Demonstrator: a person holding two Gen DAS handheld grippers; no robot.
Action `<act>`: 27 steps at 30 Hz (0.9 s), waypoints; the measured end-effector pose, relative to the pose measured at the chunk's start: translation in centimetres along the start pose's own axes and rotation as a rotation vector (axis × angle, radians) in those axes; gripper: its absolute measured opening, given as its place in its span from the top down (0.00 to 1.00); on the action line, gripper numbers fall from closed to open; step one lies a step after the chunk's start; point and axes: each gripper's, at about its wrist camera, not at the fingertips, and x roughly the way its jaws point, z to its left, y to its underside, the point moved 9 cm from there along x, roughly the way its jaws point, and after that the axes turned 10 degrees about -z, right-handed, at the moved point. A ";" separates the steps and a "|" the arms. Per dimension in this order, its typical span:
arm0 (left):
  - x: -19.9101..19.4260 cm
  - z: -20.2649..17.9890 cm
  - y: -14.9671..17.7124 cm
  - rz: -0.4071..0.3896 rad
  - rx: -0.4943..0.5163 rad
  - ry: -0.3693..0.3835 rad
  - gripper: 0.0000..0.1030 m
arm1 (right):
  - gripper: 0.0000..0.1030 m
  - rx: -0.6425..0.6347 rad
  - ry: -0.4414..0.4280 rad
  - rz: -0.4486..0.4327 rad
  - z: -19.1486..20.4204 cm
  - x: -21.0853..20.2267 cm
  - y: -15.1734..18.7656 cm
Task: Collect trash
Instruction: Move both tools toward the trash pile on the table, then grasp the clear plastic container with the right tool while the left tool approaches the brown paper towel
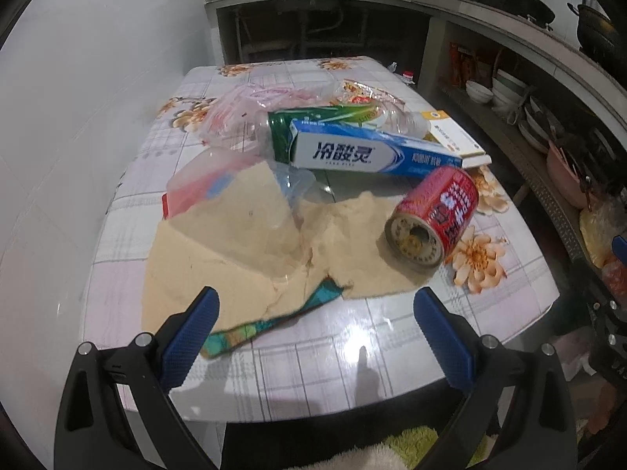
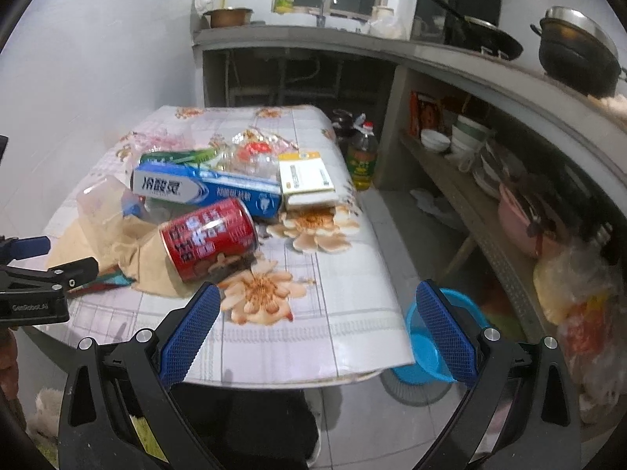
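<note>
Nothing is picked up yet: the left gripper (image 1: 315,311) and right gripper (image 2: 318,307) both hover wide apart and empty over the floral-clothed table (image 1: 392,337). The trash lies heaped mid-table, with the red tin can (image 1: 435,215) on its side against a blue-and-white toothpaste box (image 1: 376,154) and crumpled tan paper (image 1: 250,243). I'd judge the next move is closing on the can; the blue plastic basin (image 2: 421,346) on the floor looks empty.

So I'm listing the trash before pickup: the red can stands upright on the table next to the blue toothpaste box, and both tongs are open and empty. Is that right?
Not quite. The red can lies on its side, not upright; the left wrist view shows its end facing the camera. The rest holds: it is on the table beside the blue toothpaste box, and the left tongs and right tongs are open and empty.
</note>
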 end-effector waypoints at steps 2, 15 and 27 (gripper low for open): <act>0.2 0.2 -0.3 -0.008 -0.001 0.006 0.05 | 0.07 0.006 -0.010 -0.015 -0.1 0.1 -0.3; 0.4 2.4 -3.0 -0.108 -0.073 0.156 0.05 | 0.07 0.062 -0.107 -0.041 1.3 1.7 -1.7; 0.5 4.8 -3.8 -0.121 -0.141 0.211 0.05 | 0.07 0.070 -0.201 -0.039 3.7 3.2 -4.4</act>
